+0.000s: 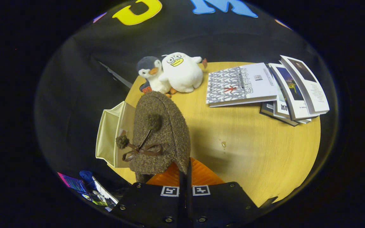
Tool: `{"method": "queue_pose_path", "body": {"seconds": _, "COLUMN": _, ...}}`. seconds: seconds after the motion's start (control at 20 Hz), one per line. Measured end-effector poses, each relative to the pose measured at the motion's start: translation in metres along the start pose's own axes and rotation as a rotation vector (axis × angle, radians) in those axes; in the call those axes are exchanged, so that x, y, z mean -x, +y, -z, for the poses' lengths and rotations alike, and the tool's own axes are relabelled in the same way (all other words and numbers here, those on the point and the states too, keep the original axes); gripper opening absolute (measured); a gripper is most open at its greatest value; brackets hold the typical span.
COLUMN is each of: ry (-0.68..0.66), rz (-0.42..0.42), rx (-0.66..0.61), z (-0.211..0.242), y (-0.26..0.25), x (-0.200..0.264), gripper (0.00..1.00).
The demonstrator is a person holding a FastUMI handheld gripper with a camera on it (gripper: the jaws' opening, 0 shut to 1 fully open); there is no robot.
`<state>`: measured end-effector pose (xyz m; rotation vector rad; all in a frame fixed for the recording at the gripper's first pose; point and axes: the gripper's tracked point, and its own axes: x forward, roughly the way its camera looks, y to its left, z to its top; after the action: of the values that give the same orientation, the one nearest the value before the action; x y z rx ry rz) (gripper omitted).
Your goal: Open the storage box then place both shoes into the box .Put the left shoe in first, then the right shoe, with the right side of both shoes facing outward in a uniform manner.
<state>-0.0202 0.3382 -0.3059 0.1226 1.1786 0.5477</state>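
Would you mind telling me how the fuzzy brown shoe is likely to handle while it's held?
The brown shoe looks soft and fleecy, so probably light and somewhat floppy. The fingers appear shut on its edge, so it may sag or swing. Its pompoms will likely dangle.

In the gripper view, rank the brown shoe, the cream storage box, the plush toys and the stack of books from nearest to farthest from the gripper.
1. Brown shoe: clamped in the gripper, its fingers shut on it.
2. Storage box: just behind the shoe, at the table's edge.
3 and 4. Plush toys beyond the shoe and stack of books across the table: too close to call.
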Motion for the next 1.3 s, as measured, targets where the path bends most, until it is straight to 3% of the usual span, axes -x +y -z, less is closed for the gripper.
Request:
{"method": "queue_pose_path", "body": {"seconds": 0.35, "ry": -0.019, "rz": -0.092, "rx": 0.115, "z": -0.042, "y": 0.086, "x": -0.001, "gripper": 0.01}}
{"method": "queue_pose_path", "body": {"seconds": 1.0, "ry": 0.049, "rz": -0.209, "rx": 0.241, "z": -0.060, "y": 0.217, "x": -0.050, "gripper": 0.01}}
{"method": "queue_pose_path", "body": {"seconds": 1.3, "ry": 0.116, "rz": -0.185, "rx": 0.288, "z": -0.047, "y": 0.243, "x": -0.095, "gripper": 0.01}}
